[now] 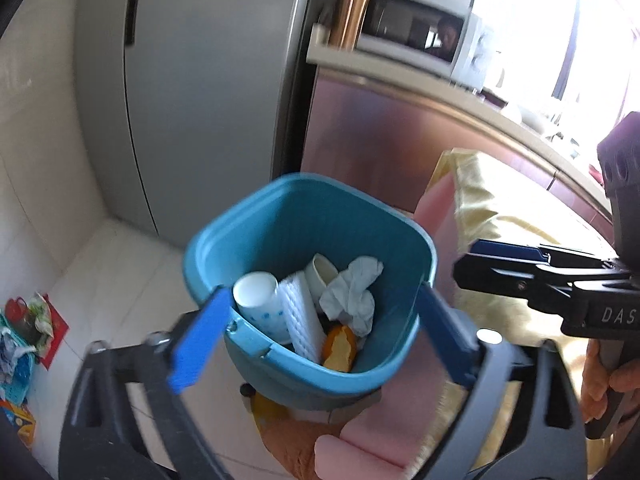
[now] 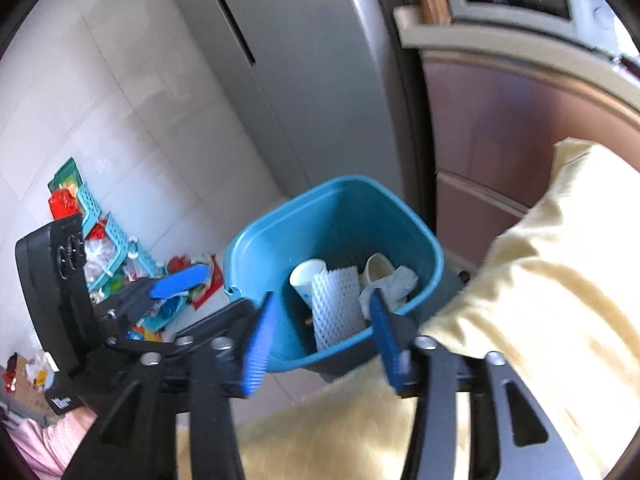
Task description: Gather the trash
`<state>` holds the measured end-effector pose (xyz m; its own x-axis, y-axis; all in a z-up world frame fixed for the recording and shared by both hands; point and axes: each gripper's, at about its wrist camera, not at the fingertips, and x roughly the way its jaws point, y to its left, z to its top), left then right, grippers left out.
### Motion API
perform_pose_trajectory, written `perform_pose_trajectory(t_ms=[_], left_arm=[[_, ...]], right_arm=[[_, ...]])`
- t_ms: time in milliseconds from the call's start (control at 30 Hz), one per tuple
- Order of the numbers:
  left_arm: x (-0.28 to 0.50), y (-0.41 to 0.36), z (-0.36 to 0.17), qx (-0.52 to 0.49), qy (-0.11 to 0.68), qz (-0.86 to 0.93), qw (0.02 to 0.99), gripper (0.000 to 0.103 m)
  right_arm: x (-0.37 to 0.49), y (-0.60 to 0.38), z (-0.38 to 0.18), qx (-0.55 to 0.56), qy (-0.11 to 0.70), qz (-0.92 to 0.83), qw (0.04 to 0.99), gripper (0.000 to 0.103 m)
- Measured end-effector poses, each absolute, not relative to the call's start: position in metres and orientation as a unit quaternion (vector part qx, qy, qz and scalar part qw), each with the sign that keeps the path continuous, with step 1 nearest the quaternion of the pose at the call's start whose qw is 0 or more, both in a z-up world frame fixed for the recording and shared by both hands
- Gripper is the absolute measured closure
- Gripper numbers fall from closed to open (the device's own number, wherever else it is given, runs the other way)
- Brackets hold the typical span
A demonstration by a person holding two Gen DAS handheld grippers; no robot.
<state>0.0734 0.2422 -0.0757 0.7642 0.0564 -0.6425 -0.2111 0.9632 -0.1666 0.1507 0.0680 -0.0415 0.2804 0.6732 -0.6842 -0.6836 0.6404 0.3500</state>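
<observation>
**Above a tiled kitchen floor: two grippers at a blue bin**

Beside the grey refrigerator and the pink-fronted cabinet, a blue trash bin stands in front of both wrist cameras, its mouth in full view. Inside it lie a white paper cup with blue dots, a white foam net sleeve, a crumpled white tissue, a second pale cup behind these, and an orange scrap near the front wall.

The left gripper has its jaws spread wide, one blue pad at each side of the bin's near rim; whether the pads touch the rim cannot be told, and nothing is held between them. The right gripper is likewise open, its blue fingers framing the bin from the near side, with nothing clamped. In the left wrist view the right gripper appears at the right edge, a hand on its handle.

A yellow cushion lies right of the bin. Well apart on the floor, at left, a teal basket sits among red and green wrappers. A microwave stands on the counter.
</observation>
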Motion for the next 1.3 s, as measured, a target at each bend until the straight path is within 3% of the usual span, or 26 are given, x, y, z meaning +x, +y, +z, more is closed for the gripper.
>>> perform_pose_trajectory(t_ms=[233,433,933,1300], left_arm=[[0.029,0.206,-0.037,-0.076,0.268,0.068,0.958,0.006],[0.011,0.156,-0.018,-0.055,0.226,0.057,0.971,0.006],[-0.011,0.032,0.001,-0.005,0.154,0.0,0.988,0.006],[-0.024,-0.001,0.003,0.016,0.133,0.007,0.991,0.006]], right_arm=[[0.102,0.003,-0.011,0.007,0.33,0.377,0.866,0.017],[0.056,-0.055,0.0,0.011,0.258,0.304,0.917,0.008],[-0.021,-0.174,-0.002,0.028,0.185,0.118,0.975,0.007],[-0.044,-0.204,-0.003,0.028,0.155,0.076,0.985,0.007]])
